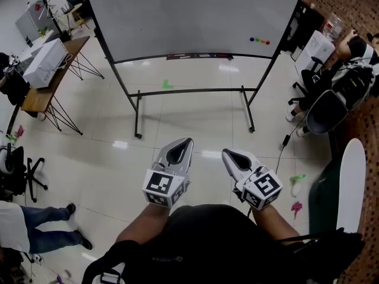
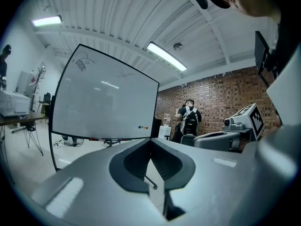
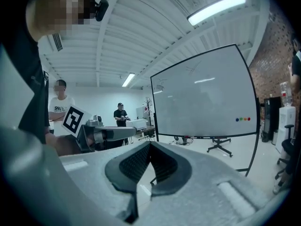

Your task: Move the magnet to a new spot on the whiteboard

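A row of small coloured magnets (image 1: 259, 41) sticks near the lower right corner of the whiteboard (image 1: 189, 10), which stands on a black wheeled frame well ahead of me. The left gripper view shows these magnets (image 2: 143, 127) low on the board (image 2: 103, 102); in the right gripper view the magnets (image 3: 242, 119) sit at the board's (image 3: 202, 102) lower right. My left gripper (image 1: 187, 139) and right gripper (image 1: 225, 152) are held side by side close to my body, both pointing toward the board and far from it. Each pair of jaws is shut with nothing between them (image 2: 150, 140) (image 3: 150, 145).
The board's stand feet (image 1: 137, 135) reach out onto the glossy floor. A wooden table (image 1: 44, 93) with a white box stands at the left. A seated person (image 1: 355, 49) and office chairs (image 1: 328, 108) are at the right, and a cable (image 1: 283, 147) trails on the floor.
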{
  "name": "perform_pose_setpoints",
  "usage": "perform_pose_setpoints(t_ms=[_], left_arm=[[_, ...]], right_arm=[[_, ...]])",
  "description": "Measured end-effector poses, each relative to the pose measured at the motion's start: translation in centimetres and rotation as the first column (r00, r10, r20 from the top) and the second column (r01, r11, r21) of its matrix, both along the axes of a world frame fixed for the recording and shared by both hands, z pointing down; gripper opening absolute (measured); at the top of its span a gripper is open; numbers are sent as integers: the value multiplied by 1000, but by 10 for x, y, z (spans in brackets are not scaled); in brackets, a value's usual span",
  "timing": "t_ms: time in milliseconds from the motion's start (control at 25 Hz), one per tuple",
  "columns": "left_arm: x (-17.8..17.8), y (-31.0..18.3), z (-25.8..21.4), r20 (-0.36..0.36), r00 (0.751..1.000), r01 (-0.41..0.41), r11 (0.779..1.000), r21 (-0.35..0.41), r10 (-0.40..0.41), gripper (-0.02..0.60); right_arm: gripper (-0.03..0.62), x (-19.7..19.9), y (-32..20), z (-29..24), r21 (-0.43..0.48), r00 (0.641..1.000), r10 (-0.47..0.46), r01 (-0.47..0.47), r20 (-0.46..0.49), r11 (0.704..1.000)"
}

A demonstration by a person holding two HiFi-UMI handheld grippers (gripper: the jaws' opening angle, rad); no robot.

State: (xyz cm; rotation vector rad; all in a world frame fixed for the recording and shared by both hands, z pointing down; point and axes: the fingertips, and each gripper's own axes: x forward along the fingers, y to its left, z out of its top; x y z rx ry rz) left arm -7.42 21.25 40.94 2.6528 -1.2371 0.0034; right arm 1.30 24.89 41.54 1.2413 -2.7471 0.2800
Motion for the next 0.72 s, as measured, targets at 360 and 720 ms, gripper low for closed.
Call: perform_pose_setpoints(t_ms=[360,720], left_arm=[[42,18,1,8,999,43,999,6,-43,17],[53,24,3,34,998,54,999,7,-54,17]], right_arm=[[5,48,10,4,8,1000,-29,29,2,1000],[5,58,15,9,7,999,-36,36,33,999]])
